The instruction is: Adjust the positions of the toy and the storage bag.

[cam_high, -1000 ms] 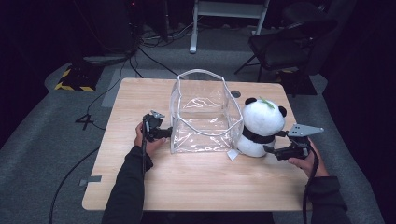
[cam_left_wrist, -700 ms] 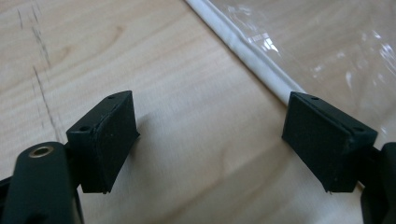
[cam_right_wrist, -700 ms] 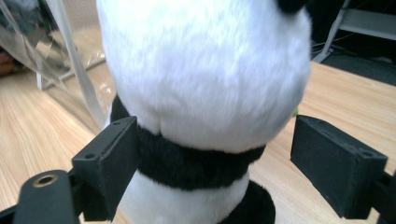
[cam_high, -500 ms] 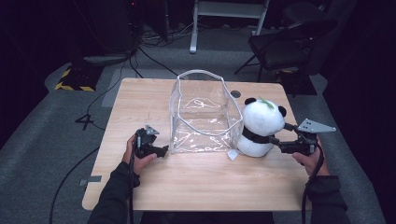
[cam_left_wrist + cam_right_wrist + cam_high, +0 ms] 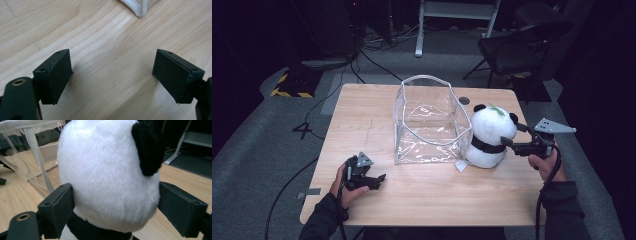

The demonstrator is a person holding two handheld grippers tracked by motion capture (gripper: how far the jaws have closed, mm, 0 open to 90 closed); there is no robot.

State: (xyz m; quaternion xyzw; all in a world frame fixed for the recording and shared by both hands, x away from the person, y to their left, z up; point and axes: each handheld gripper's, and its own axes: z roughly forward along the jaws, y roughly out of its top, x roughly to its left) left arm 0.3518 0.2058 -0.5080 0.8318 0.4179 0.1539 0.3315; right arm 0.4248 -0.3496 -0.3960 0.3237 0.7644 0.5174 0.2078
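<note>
A clear plastic bin [image 5: 428, 122] stands open-topped near the middle of the wooden counter [image 5: 362, 110], and nothing shows inside it but the reflections on its floor. Just beside its right wall sits a plush panda [image 5: 488, 136], upright, with its long axis vertical and its head uppermost; a small green leaf lies on top of the head. In the high view the toy touches or nearly touches the bin's near right corner.

The right tool [image 5: 508, 144] reaches in level from the right, and its jaws stand on either side of the panda at the neck and lower head. In the right gripper view the white fur [image 5: 107, 172] fills the gap between the two pads and meets both of them, so the tool is clamped on the toy, with the jaws spread wide.

The left tool [image 5: 379, 179] lies low over the bare counter at the near left, well apart from the bin. Its jaws, which have just been opening, stand wide apart with only wood between them [image 5: 112, 75].
</note>
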